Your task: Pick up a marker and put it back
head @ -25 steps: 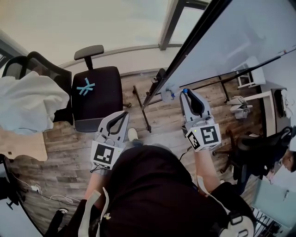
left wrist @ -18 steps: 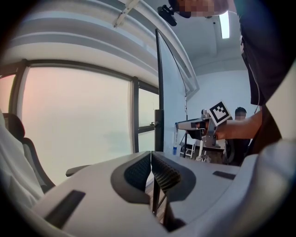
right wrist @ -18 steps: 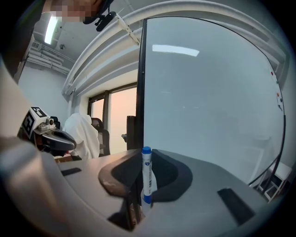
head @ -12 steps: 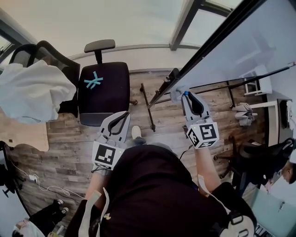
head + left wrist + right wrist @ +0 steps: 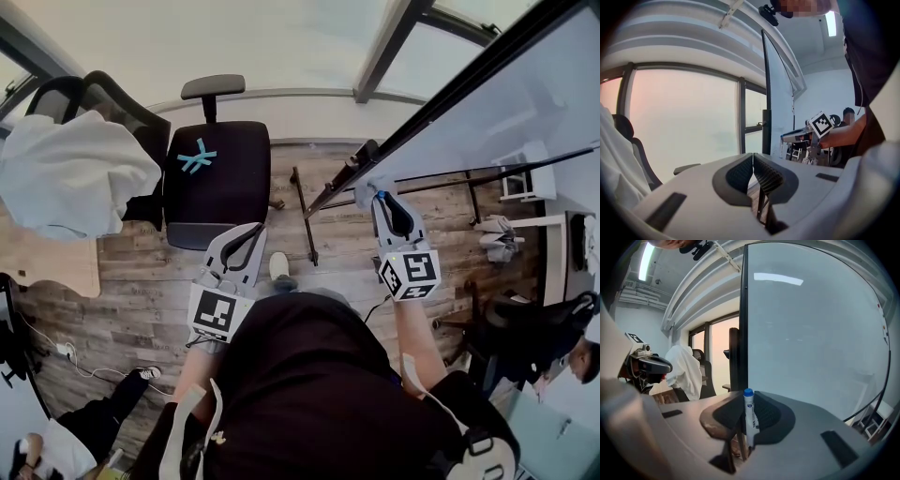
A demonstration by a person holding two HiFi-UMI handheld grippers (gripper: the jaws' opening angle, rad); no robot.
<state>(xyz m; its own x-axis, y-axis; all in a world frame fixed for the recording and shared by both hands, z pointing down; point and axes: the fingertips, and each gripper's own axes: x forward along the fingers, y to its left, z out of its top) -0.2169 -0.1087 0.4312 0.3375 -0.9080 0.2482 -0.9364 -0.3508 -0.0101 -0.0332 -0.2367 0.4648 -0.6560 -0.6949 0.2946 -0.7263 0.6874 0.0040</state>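
Seen from above, a person stands on a wood-plank floor [image 5: 122, 291]. The right gripper [image 5: 384, 201] has its jaws clamped on a white marker with a blue cap [image 5: 749, 416], which stands upright between them, cap up, close to the black-framed edge of a large whiteboard [image 5: 811, 333]. The left gripper [image 5: 753, 158] is lower at the person's other side, jaws closed together on nothing, pointing toward a black office chair marked with a light-blue tape cross [image 5: 214, 178].
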